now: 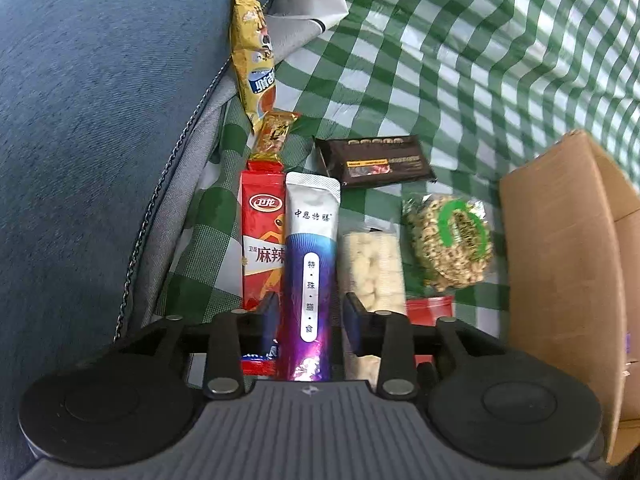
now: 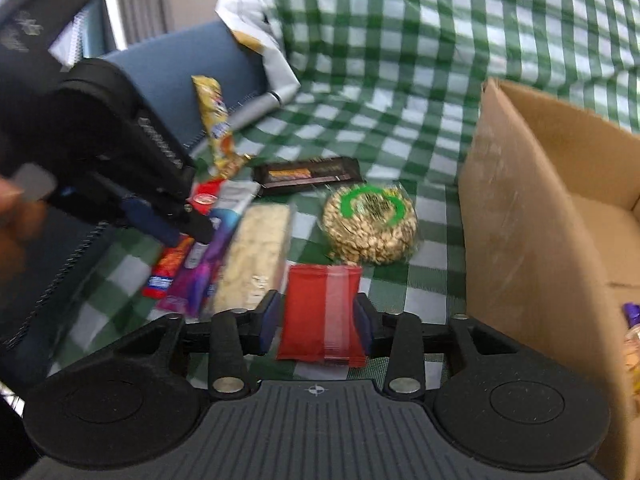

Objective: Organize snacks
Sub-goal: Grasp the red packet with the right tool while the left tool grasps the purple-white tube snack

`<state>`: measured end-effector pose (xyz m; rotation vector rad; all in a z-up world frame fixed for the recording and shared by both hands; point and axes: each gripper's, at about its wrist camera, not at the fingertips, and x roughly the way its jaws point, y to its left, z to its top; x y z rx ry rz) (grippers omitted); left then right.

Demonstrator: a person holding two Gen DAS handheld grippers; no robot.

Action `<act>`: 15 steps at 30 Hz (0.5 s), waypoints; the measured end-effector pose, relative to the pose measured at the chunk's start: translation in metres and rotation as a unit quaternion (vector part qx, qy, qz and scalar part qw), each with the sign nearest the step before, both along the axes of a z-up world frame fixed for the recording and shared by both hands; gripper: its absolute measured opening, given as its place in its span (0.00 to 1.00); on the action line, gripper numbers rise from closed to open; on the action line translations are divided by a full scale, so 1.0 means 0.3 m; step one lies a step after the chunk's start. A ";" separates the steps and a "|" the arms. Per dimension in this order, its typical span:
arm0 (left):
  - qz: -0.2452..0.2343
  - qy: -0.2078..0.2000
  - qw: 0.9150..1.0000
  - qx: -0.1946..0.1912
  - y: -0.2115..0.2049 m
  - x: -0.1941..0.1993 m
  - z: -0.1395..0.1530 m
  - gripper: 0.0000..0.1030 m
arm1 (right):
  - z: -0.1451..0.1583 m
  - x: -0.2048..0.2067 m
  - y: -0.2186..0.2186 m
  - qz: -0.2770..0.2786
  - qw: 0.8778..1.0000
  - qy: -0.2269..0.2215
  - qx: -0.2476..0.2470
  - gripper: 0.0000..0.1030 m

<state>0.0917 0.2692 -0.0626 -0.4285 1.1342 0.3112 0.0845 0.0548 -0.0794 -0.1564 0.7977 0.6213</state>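
Note:
Snacks lie on a green checked cloth point(image 1: 460, 60). My left gripper point(image 1: 310, 320) stands open astride a purple and white stick packet point(image 1: 310, 264), with a small gap at each pad. To its left lies a red spicy strip packet point(image 1: 262, 240), to its right a white nut bar point(image 1: 374, 268). Beyond are a round peanut cake point(image 1: 448, 240), a dark chocolate bar point(image 1: 374, 162), a small orange candy point(image 1: 276, 132) and a yellow packet point(image 1: 254, 52). My right gripper point(image 2: 316, 320) is open around a flat red packet point(image 2: 320, 312) lying on the cloth. The left gripper point(image 2: 192, 228) hovers over the stick packet point(image 2: 208, 264).
An open cardboard box point(image 2: 520, 220) stands at the right, with some wrapped snacks point(image 2: 632, 340) showing inside. A blue zipped bag point(image 1: 100, 140) fills the left. A person's hand point(image 2: 16, 220) holds the left gripper. A white plastic bag point(image 2: 260, 40) lies at the back.

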 end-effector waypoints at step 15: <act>-0.049 0.044 0.995 0.078 -0.068 0.049 -0.055 0.42 | -0.068 0.022 0.057 0.038 0.999 0.008 -0.038 0.49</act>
